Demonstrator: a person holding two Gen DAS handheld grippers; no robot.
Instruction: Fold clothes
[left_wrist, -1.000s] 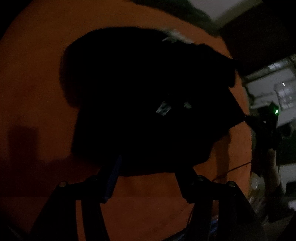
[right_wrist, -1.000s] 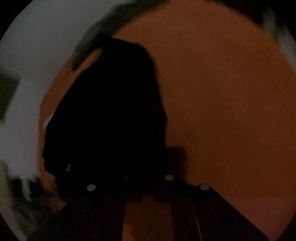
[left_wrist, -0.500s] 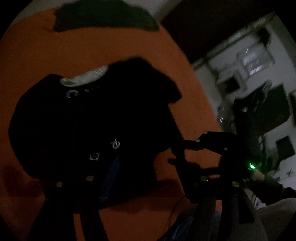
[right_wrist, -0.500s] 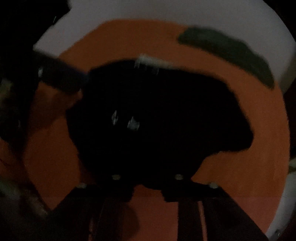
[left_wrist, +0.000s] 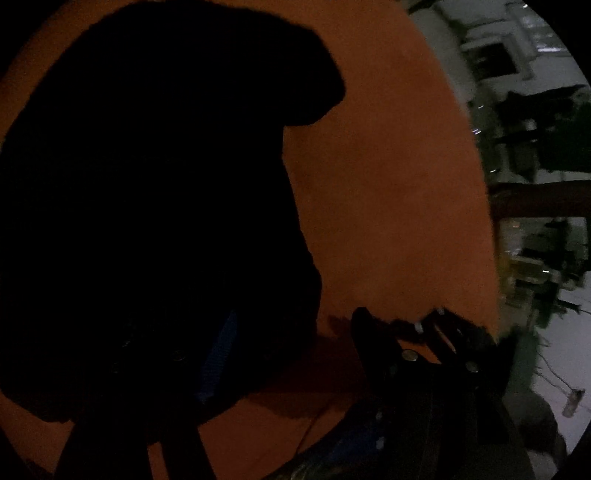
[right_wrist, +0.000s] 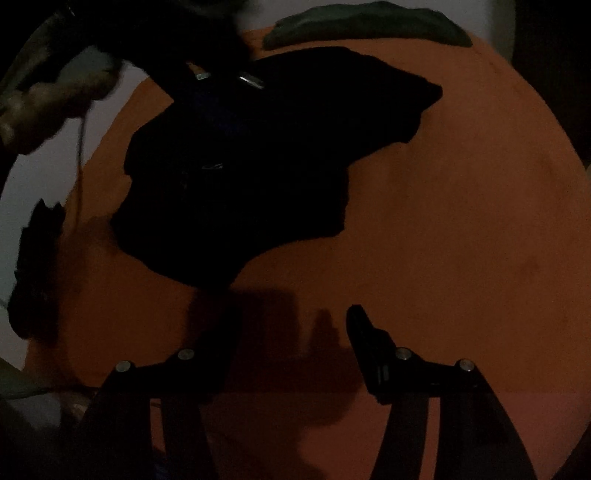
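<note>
It was very dark, so only shapes showed. The black garment (right_wrist: 240, 177) lay on the orange bench (right_wrist: 461, 221), just ahead of the right tongs (right_wrist: 288, 328) and a bit to their left. Its edge looked bumpy and uneven, with 1 flap sticking out to the far right, so it was not a neat flat shape. The right tongs were spread wide with nothing between their 2 fingers, only bare orange bench under them. The left tongs (left_wrist: 295, 317) were spread wide too. In their own view the garment filled almost all the space ahead and to their left, and 1 finger with a blue pad (left_wrist: 218, 354) sat in front of the black cloth. I could not see any cloth pinched there. I think the shape fit 2 stages: a heap that was yet to be laid flat, or a garment folded over in part and waiting for 1 more fold. Either way, I think a good fold would need both tongs to pinch an edge or corner and keep the soft cloth from sliding. A dark green cloth (right_wrist: 365, 22) lay far ahead of the right tongs, at the far rim of the bench. No brand, label or writing could be read; 1 small shiny speck (right_wrist: 212, 166) on the garment was too dim to make out.
</note>
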